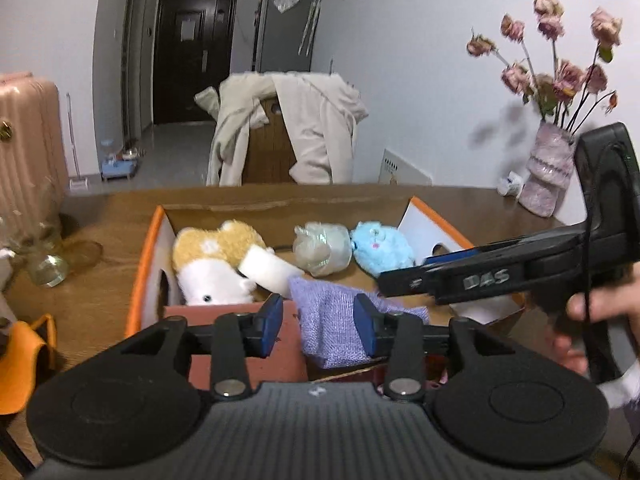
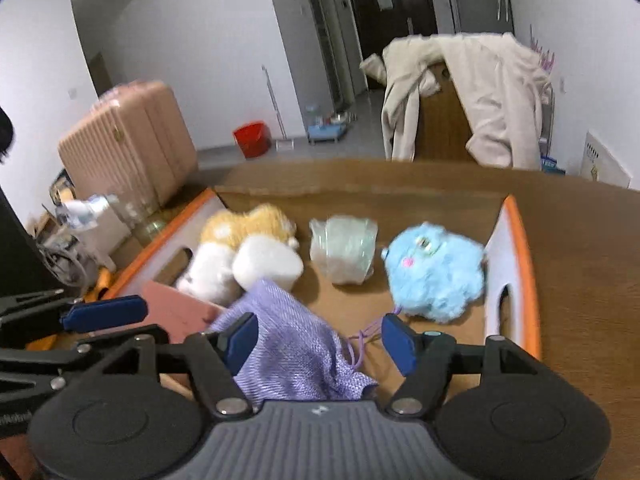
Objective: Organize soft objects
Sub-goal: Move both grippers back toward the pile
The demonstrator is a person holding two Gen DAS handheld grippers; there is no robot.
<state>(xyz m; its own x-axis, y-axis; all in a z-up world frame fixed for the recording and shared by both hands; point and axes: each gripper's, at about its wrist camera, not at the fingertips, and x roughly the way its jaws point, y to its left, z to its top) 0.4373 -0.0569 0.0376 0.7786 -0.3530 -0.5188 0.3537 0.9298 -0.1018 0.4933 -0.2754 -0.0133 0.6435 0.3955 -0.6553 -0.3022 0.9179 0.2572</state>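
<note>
1. Cardboard box (image 2: pixel 520 240) holds two plush toys, yellow-white (image 2: pixel 244 240) and blue (image 2: pixel 436 272), plus one plastic-wrapped bundle (image 2: pixel 346 254).
2. One purple knit pouch (image 2: pixel 296 344) drapes lengthwise over the box's near edge.
3. Left gripper (image 1: pixel 320 324) and right gripper (image 2: pixel 320 340) both spread, straddling the pouch.

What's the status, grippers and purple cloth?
Left gripper and right gripper both open. Purple knit cloth draped over the box's near edge, between both jaws. Nothing blocking.

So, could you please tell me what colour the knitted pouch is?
The pouch is lilac purple; the right wrist view shows it best.
</note>
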